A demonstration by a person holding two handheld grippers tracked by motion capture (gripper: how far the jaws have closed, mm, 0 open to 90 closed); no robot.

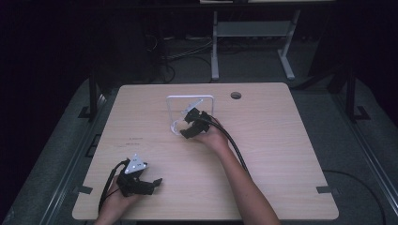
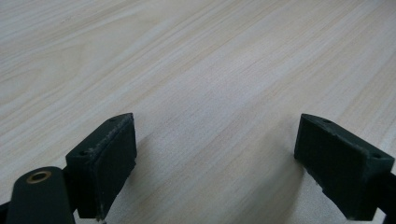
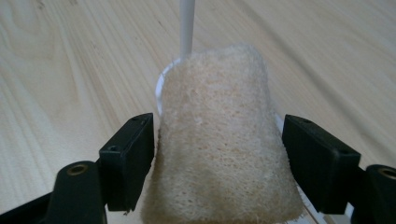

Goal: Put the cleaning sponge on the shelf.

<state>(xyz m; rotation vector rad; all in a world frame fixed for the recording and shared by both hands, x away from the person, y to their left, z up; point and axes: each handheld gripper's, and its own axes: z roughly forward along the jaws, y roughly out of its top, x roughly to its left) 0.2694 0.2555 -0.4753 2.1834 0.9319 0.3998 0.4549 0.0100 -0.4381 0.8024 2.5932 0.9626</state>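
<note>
Right gripper (image 3: 217, 158) at the sponge (image 3: 219, 144), mid-frame in the high view.
Its fingers (image 3: 128, 161) flank the sponge, the left one touching, a thin gap at the right; a white rack (image 1: 190, 97) stands behind. Left gripper (image 2: 215, 154), lower left, rests wide open over bare tabletop (image 2: 196, 60).

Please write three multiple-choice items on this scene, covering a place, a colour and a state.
1. Where does the left gripper rest?
A. near-left part of the table
B. far-right corner
C. on the floor

2. What colour is the sponge between the right gripper's jaws?
A. blue
B. beige
C. black

3. How do the left gripper's jaws stand?
A. shut on a sponge
B. open, nothing between them
C. shut on a cable

Answers: A, the high view shows it at the near-left edge. B, the right gripper view shows beige. B, bare wood lies between the jaws.
</note>
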